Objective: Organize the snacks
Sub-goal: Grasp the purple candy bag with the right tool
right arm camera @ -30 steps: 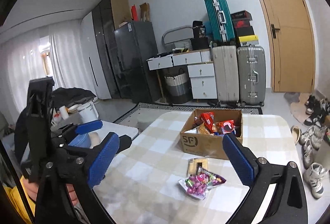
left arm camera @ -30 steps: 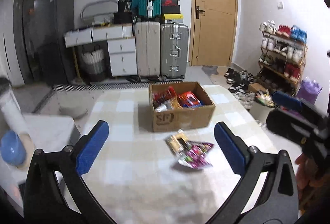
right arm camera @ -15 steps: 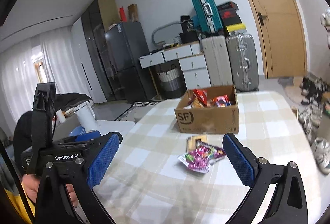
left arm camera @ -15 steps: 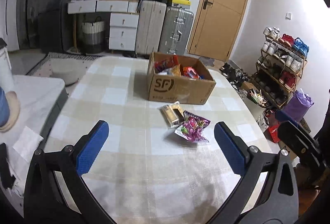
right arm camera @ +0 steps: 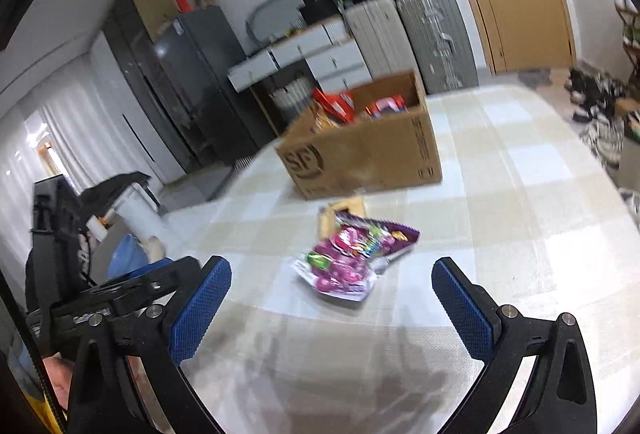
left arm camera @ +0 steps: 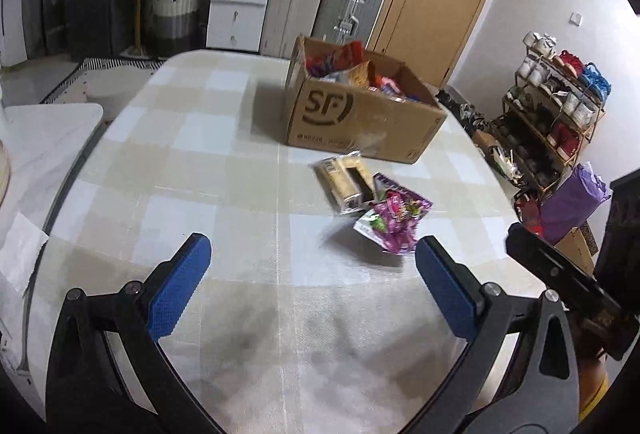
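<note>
Right claw (right arm camera: 332, 298), spread wide and empty, is facing the purple snack bag (right arm camera: 352, 258) lying dead ahead, nearer than the cardboard box (right arm camera: 368, 150); left claw (left arm camera: 312, 274) is likewise gaping empty

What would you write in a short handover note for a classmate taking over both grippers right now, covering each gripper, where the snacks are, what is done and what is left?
Left gripper: open, empty, above the checked table.
Right gripper: open, empty, pointed at the purple candy bag.
Cardboard box: at the far side of the table, already holding several snack packs.
Outside the box: the purple candy bag and a tan snack pack, overlapping, just in front of the box.
Done: most snacks appear boxed.
Left: pick up those two packs and put them in the box; the right gripper looks better lined up for the candy bag.
</note>
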The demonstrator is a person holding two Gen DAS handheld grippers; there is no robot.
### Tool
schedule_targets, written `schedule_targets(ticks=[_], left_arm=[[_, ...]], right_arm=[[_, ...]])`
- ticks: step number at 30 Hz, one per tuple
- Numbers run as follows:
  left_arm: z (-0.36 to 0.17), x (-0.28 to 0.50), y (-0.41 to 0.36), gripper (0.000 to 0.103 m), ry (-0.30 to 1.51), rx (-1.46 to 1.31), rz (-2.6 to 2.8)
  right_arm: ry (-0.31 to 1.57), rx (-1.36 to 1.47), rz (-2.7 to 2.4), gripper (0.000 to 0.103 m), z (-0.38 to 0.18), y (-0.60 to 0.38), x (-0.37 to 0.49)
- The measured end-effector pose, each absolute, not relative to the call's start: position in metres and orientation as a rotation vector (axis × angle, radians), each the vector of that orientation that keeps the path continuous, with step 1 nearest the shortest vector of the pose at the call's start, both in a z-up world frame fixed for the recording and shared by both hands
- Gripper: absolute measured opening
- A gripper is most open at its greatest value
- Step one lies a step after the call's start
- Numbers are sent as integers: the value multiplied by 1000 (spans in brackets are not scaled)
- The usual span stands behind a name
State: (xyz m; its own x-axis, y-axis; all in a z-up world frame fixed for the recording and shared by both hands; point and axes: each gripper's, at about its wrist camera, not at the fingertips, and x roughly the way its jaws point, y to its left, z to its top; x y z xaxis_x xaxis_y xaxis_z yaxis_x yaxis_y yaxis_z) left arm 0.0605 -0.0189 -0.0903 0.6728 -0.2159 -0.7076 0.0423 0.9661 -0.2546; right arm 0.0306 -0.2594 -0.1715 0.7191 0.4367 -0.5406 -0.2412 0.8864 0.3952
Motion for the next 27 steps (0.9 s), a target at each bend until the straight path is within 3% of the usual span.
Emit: schedule_targets(ticks=[10, 14, 17, 21, 27], left_arm=[[-135, 97, -14, 102, 901, -251, -142], [-146, 107, -12, 102, 924, -262, -146], [-154, 112, -11, 102, 936, -264, -149], [-162, 119, -9, 102, 956, -277, -151], [-168, 120, -7, 102, 972, -282, -154]], right_arm=[[897, 368, 429, 99, -225, -248, 113], [944, 384, 416, 83, -237, -244, 130], [939, 331, 417, 82, -237, -233, 136], [942, 216, 430, 66, -239, -213, 143], [902, 164, 434, 55, -239, -207, 138]])
